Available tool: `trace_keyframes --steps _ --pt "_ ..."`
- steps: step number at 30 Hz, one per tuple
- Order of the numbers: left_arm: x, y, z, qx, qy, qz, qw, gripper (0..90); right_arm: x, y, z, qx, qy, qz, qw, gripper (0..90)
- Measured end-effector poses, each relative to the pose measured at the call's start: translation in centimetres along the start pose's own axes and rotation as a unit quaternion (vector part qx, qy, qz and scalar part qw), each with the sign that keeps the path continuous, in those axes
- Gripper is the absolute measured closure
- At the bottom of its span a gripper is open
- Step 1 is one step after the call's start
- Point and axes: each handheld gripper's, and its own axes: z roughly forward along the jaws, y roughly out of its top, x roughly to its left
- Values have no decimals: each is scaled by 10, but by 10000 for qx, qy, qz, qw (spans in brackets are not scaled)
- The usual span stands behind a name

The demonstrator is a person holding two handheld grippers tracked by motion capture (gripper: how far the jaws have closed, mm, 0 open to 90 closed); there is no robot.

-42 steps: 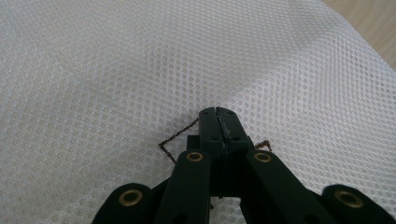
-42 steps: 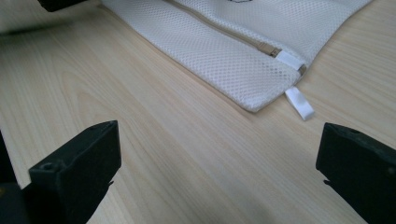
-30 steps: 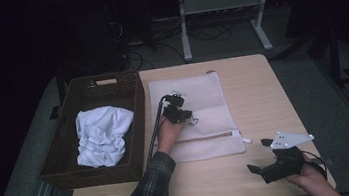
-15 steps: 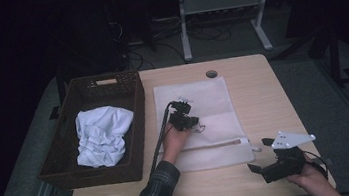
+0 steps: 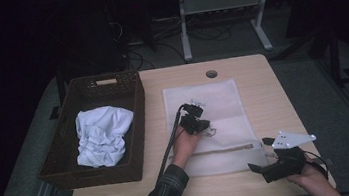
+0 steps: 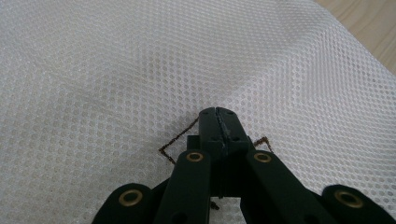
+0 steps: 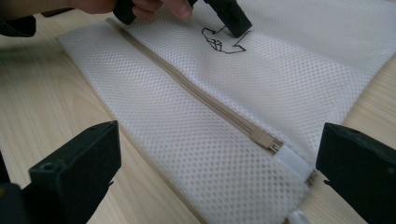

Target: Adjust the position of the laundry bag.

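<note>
A white mesh laundry bag (image 5: 213, 101) lies flat on the table, its beige zipper (image 7: 196, 93) running along the near edge. My left gripper (image 5: 205, 124) rests on the middle of the bag, jaws shut, with a thin dark cord (image 6: 175, 140) coming out on both sides of the tips (image 6: 218, 114). In the right gripper view that same cord (image 7: 219, 44) forms a small tangle under the left gripper (image 7: 236, 25). My right gripper (image 5: 258, 154) stands open at the bag's near right corner, its jaws either side of the zipper pull (image 7: 266, 138) without touching it.
A dark wicker basket (image 5: 138, 127) at the table's left holds a crumpled white cloth (image 5: 101, 134). A cable hole (image 5: 211, 74) sits near the far edge. Bare wood lies right of the bag. A metal stand (image 5: 221, 6) is behind the table.
My left hand has slid its shut gripper to the right and slightly nearer across the bag. The right gripper has stayed where it was.
</note>
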Motion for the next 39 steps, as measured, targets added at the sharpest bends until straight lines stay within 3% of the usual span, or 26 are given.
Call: trace_keyframes --steps 12,17,21,24,29,33,35,39 --pt "-19 11 15 82 -136 199 9997 900 0 0 0 -4 -10 -20 10000 0" --pt "-21 12 12 75 -207 292 9993 899 0 0 -1 -1 -19 0 10000 0" --pt "-18 12 2 85 -230 413 9988 731 0 -1 -1 7 -19 2 10000 0" --pt "-17 12 -7 79 -226 519 9984 505 0 -2 -1 5 -25 8 10000 0" --pt "-20 10 -18 196 -278 718 9968 276 -2 -3 -1 19 -54 60 10000 0" --pt "-23 9 -24 119 -342 742 9966 247 -2 -4 -2 16 -77 72 9999 0" --pt "-26 8 -32 -63 -217 799 9965 246 -2 -5 -3 11 -113 87 9999 0" --pt "-25 6 -39 -139 -163 789 9967 240 -3 -5 -3 16 -124 95 9999 0"
